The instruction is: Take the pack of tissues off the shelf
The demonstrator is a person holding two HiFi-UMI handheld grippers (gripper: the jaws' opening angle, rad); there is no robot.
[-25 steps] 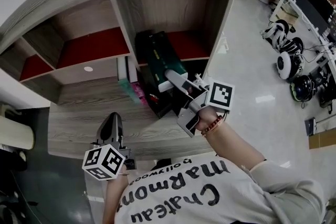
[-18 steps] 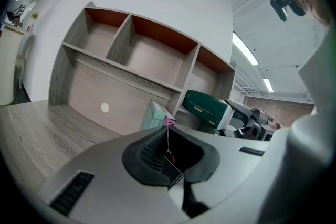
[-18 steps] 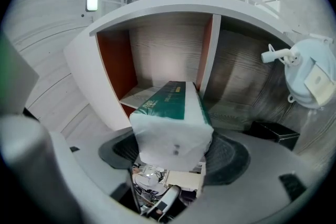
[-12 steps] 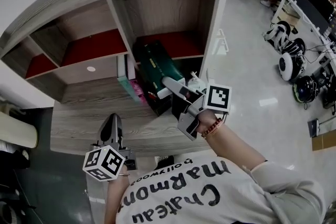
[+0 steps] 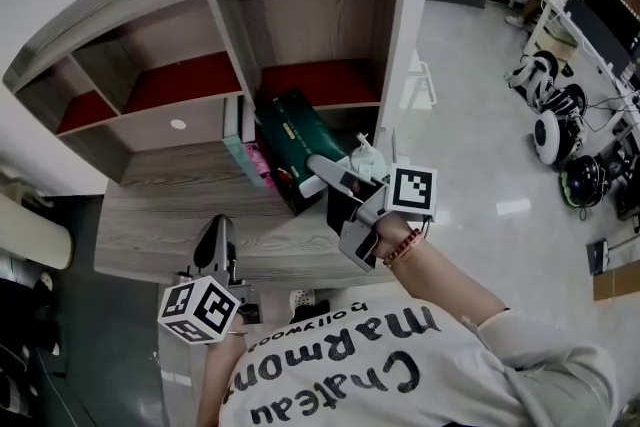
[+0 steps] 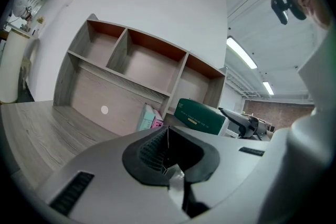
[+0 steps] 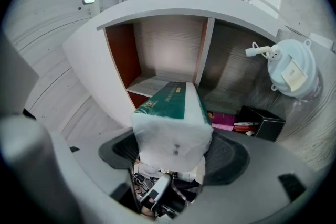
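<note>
Nearest the person, the left gripper [image 6: 167, 139] is held low over the front edge of the grey wood-grain desk top [image 5: 150, 215], jaws pressed together with nothing between them; it takes no part in the work. Further out, the right gripper [image 7: 176, 150] is clamped on the near end of the green plastic-wrapped pack of tissues [image 5: 297, 127], pads squeezing the clear wrapper on both sides. The pack is off the desk and juts away from the jaws towards the grey wood-grain shelf unit with red-lined compartments [image 5: 230, 45]. Its far end sits at the mouth of the lower right bay; whether it is fully clear of the shelf board above I cannot tell. Just beside the pack on its left stands a pink and teal box [image 5: 250, 160], and a black open box holding pens [image 7: 261, 121] sits on the desk close under the gripper.

Judgement: grasp done, step in hand is the withdrawal. The next move calls for a straight pull back towards the person, pack kept level so the free end clears the board and the pink box, grip kept firm since the wrapper is soft and only one end is held.
</note>
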